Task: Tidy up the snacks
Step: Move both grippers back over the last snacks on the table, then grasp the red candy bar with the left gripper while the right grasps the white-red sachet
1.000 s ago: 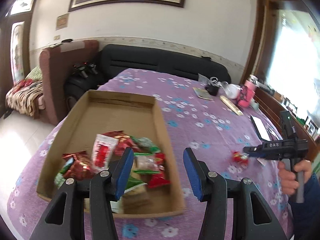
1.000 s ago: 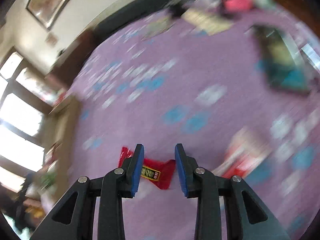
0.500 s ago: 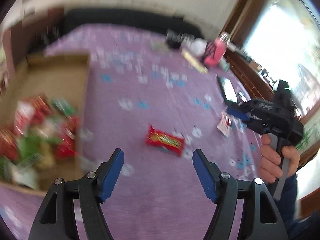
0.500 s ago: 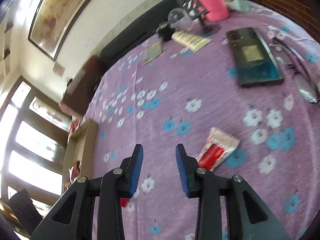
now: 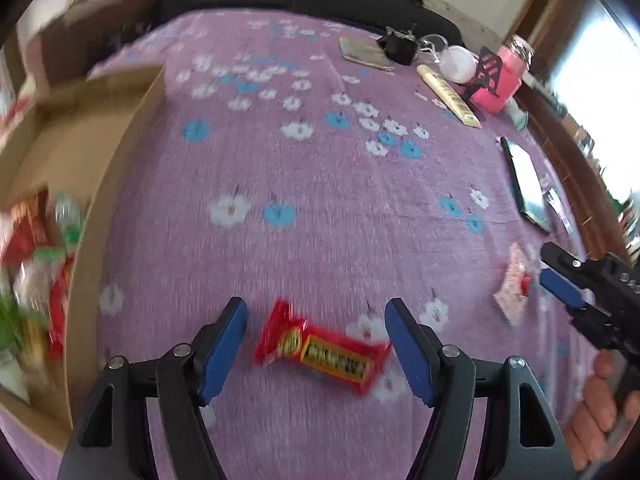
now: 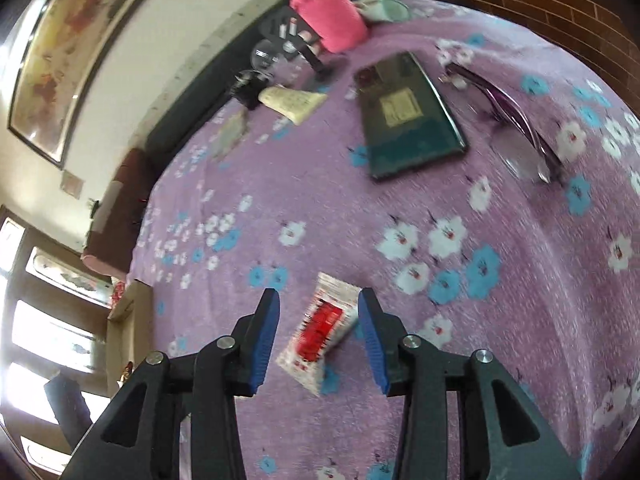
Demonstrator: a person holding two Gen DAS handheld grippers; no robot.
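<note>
Here the left gripper (image 5: 316, 346) hangs over the purple flowered tablecloth (image 5: 320, 184), jaws spread wide. A red snack bar wrapper (image 5: 322, 350) lies flat on the cloth between its blue pads (image 5: 224, 340); neither pad touches it, nothing held. The left jaws opened earlier in the last second and have levelled off.

The right gripper (image 6: 318, 340) sits over a white-and-red snack packet (image 6: 322, 330), jaws part open and just now opening further. The packet lies on the cloth in the gap, the pads clear of it on both sides.

The cardboard box (image 5: 116, 184) stands at the left edge of the left view, several snack packets (image 5: 36, 264) inside, blurred. Well apart, toward the far side of the table: a dark phone (image 6: 408, 116), purple glasses (image 6: 508, 116), a pink cup (image 6: 328, 16).
</note>
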